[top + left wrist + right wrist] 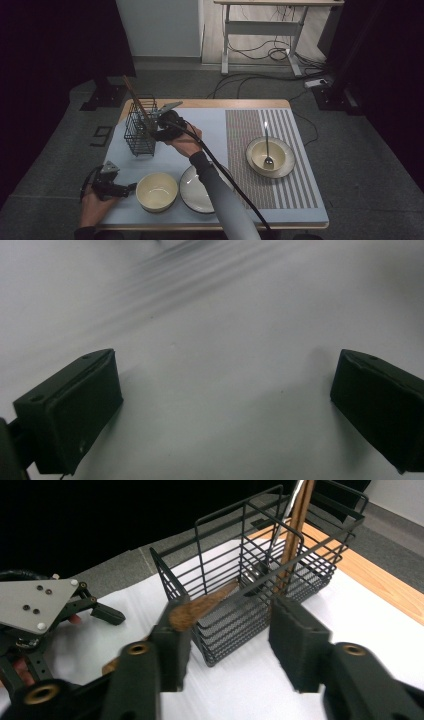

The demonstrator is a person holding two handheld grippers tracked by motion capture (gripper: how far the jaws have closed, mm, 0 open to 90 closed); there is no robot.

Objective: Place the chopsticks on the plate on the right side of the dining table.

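A black wire basket (141,131) stands at the back left of the pale mat, with long wooden sticks (135,97) rising out of it. My right gripper (156,126) is right beside the basket (250,575). In the right gripper view its jaws (232,620) stand apart. A brown wooden stick (200,609) slants out of the basket and rests against the left jaw's tip; the other pad is well clear of it. More sticks (297,525) stand upright in the basket's far corner. My left gripper (129,188) rests open on the mat near the front left, nothing between its jaws (225,400).
A cream bowl (157,191) sits just right of the left gripper, and a plate (192,192) beside it lies partly under the right forearm. On the striped placemat (240,150) at the right, another bowl (270,156) holds a spoon (267,145).
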